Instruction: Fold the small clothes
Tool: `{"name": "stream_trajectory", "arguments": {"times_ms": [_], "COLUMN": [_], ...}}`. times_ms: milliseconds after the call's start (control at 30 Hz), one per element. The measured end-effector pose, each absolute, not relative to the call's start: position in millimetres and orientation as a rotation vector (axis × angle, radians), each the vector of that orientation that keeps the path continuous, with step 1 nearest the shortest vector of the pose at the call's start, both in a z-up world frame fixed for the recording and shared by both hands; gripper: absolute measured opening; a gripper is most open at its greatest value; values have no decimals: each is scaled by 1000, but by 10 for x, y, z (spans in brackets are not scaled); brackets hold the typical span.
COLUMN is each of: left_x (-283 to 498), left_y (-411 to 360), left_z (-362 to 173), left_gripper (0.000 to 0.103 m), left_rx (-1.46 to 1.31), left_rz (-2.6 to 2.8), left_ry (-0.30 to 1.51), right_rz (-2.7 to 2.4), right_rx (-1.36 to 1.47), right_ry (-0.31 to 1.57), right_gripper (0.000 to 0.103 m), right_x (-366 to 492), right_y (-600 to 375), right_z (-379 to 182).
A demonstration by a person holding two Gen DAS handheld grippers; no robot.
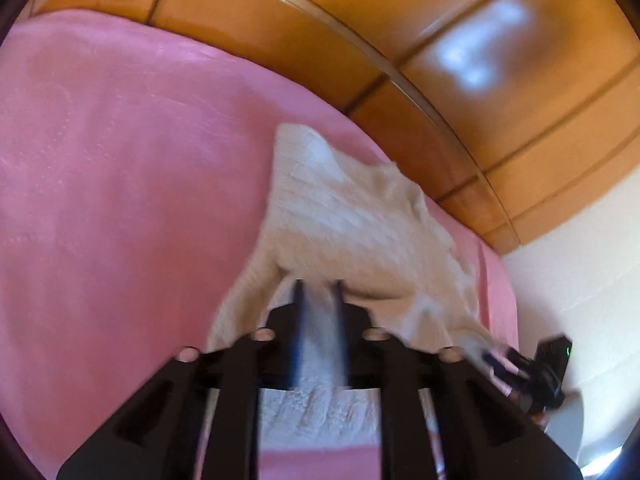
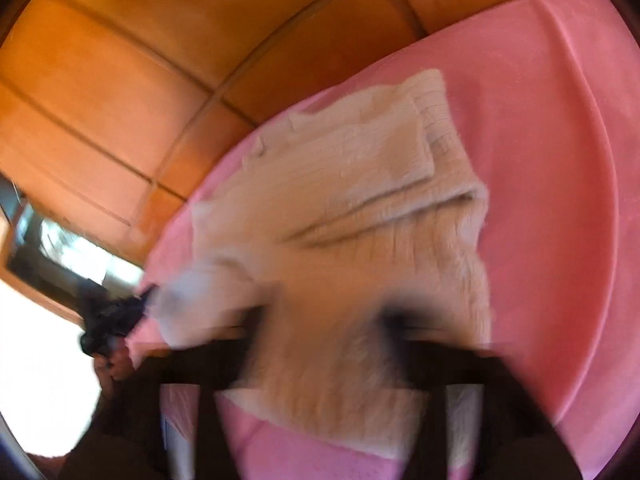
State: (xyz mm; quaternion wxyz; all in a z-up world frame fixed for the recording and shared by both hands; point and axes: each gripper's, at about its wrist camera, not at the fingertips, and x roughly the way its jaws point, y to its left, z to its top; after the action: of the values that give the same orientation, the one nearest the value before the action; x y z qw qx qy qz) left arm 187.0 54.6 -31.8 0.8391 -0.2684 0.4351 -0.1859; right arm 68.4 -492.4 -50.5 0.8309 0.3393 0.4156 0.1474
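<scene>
A cream knitted sweater (image 1: 352, 216) lies on a pink bedspread (image 1: 120, 160). My left gripper (image 1: 318, 286) is shut on the sweater's near edge, with cloth pinched between its fingers. The right gripper (image 1: 496, 360) shows at the lower right of the left wrist view, at another part of the sweater's edge. In the right wrist view the sweater (image 2: 360, 184) is partly folded, a sleeve laid over the body. My right gripper (image 2: 328, 312) is blurred, with cloth between its fingers. The left gripper (image 2: 116, 316) shows at the left there, holding the sweater's corner.
A wooden wardrobe wall (image 1: 440, 60) stands behind the bed. A white wall (image 1: 580, 260) is at the right. The pink bedspread (image 2: 560, 140) spreads wide around the sweater. Both views are motion-blurred.
</scene>
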Motion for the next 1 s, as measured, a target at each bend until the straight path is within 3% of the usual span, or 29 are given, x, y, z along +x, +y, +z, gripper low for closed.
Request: {"name": "stream_trajectory", "arguments": {"times_ms": [67,233,400,467,500,533,567,600,1000], "left_x": [1838,1405,1088,1048,1043,1048,1062,1055,334], "left_y": [713,725,482,428,407,388,417,440,650], "left_z": [-352,-477,-747,-812,-810,-797,-802,-793,-610], "left_gripper": [53,53,53,53,50,40,17,8,4], "left_rx": [-594,-467,-288,-281,-279,-279,-290,-303,-341], "left_rz": [-322,-440,-498,-487,-478,-469,-448,-439,-466], "left_ry": [889,865,925,924,915,919,926,922,871], "right_rz": [335,265,216,203,187,172,161,160,181], "right_rx": [748,664,563,555,540,525,529,542,506], "right_ry": [845,834,930,952,952,953,959,960,895], "right_gripper": [91,90,69,56,52,38,24,20,12], "right_x": [590,185,30,51,43,66,73,74,-390], "right_y": [-5050,-5219,-5000,-4904,-4869,-4802,-4790,-4785,-4564], "right_z": [-433,-434,-798,-937,-967,-1000,-997,-987,-635]}}
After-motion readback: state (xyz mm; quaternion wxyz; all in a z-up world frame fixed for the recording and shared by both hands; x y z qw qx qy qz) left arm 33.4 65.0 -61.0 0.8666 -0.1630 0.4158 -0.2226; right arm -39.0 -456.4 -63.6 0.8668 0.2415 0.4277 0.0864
